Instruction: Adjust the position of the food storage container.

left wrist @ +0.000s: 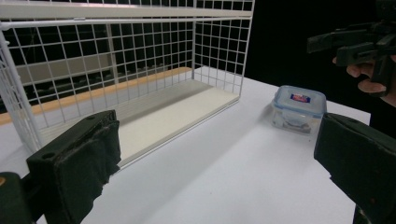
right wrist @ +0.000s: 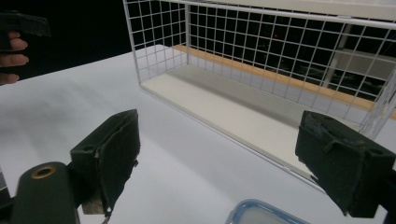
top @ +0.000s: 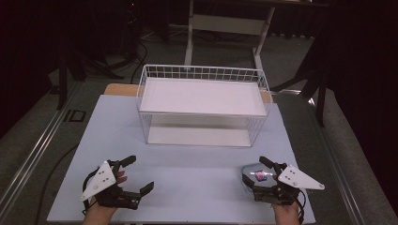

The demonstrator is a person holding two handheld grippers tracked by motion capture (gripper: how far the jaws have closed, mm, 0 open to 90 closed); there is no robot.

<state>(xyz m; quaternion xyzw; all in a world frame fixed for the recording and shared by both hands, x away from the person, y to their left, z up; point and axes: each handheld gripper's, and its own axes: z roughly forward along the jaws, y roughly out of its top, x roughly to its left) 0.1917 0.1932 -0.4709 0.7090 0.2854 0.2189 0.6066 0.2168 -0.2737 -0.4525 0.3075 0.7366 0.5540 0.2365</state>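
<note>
Table [top: 187,183]: pale, flat top. It carries a wire rack, one small box and both grippers.

Wire rack [top: 202,72]: white grid walls, standing at the far middle of the table. Two white shelf boards, an upper one [top: 202,96] and a lower one [top: 197,137]. Both boards lie bare. From the left gripper view the open front faces the person's side, and a wooden strip runs behind the back grid.

Food box [top: 257,176]: small, clear plastic, rounded square, with a blue-rimmed snap lid that is shut. A small red and blue label sits on the lid's centre [left wrist: 299,98]. Something dark shows low through the wall; cannot tell what it is. The box stands upright on the table at the near right, well apart from the rack.

Right gripper [top: 256,172]: near right corner of the table, jaws spread wide. The box stands at the jaws' tips in the high view. In the right gripper view only the lid's blue rim [right wrist: 261,212] shows, low between the two black pads, and neither pad presses on it.

Left gripper [top: 141,174]: near left, jaws spread wide, nothing between them, well apart from the box. Its own view looks across the table with the rack at left and the box at right.
</note>
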